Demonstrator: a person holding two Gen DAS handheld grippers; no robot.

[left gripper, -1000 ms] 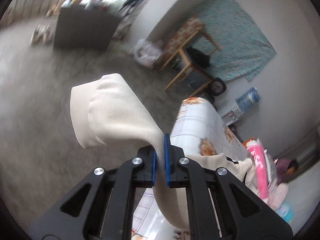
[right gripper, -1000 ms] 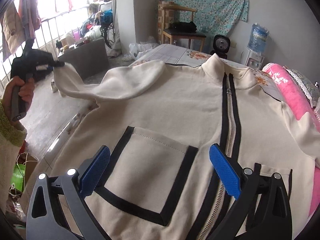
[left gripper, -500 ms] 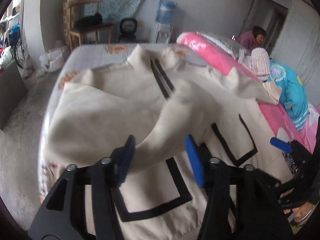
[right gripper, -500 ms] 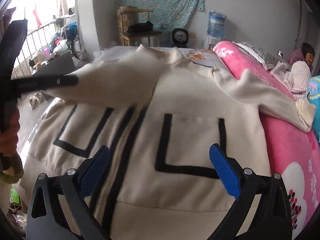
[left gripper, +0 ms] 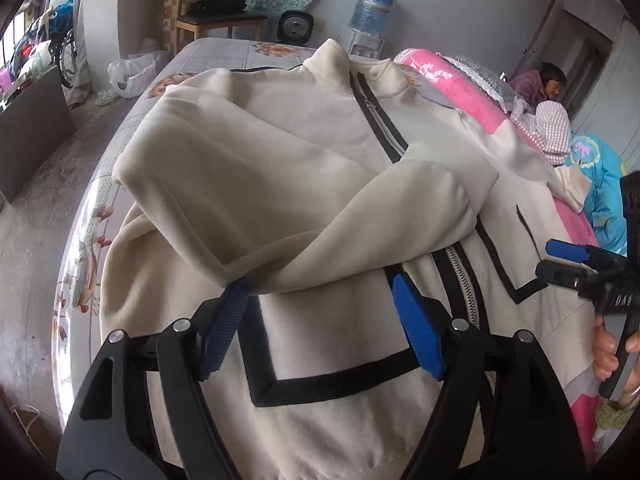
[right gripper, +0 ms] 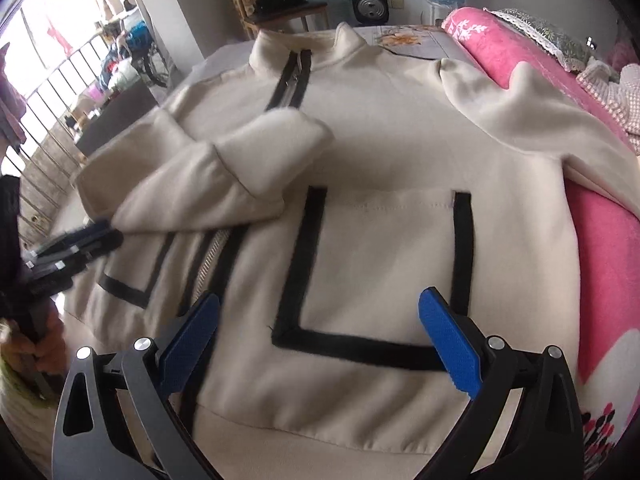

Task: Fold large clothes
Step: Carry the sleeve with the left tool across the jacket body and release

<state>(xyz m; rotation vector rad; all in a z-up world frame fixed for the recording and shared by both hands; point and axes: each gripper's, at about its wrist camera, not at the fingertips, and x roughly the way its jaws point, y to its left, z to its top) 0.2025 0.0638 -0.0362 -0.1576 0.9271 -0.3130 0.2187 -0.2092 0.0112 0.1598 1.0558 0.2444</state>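
**Left sleeve dropped across jacket front, both jaws released**

Cream jacket (left gripper: 320,152) lay face up on the bed (left gripper: 92,208), filling the centre of both views, collar toward the top of the frame, black-edged zip down the middle. Its sleeve (left gripper: 360,224) was folded over the chest, cuff end in the centre right of the left view, covering part of the zip.

My left gripper (left gripper: 320,304) had its jaws just opening; they stood wide apart, lower centre of frame. The sleeve's lower edge sat between the blue pads (left gripper: 416,328) but I saw no pad pressing on it, so released. In the right view this gripper was a blurred shape at the left edge (right gripper: 72,248), just beside the sleeve.

My right gripper (right gripper: 320,344) hung over the black-trimmed pocket (right gripper: 384,264), lower centre, jaws spread wide, nothing between them. It also showed at the right edge of the left view.

Other sleeve (right gripper: 520,120) lay out on the pink blanket (right gripper: 600,264), upper right.
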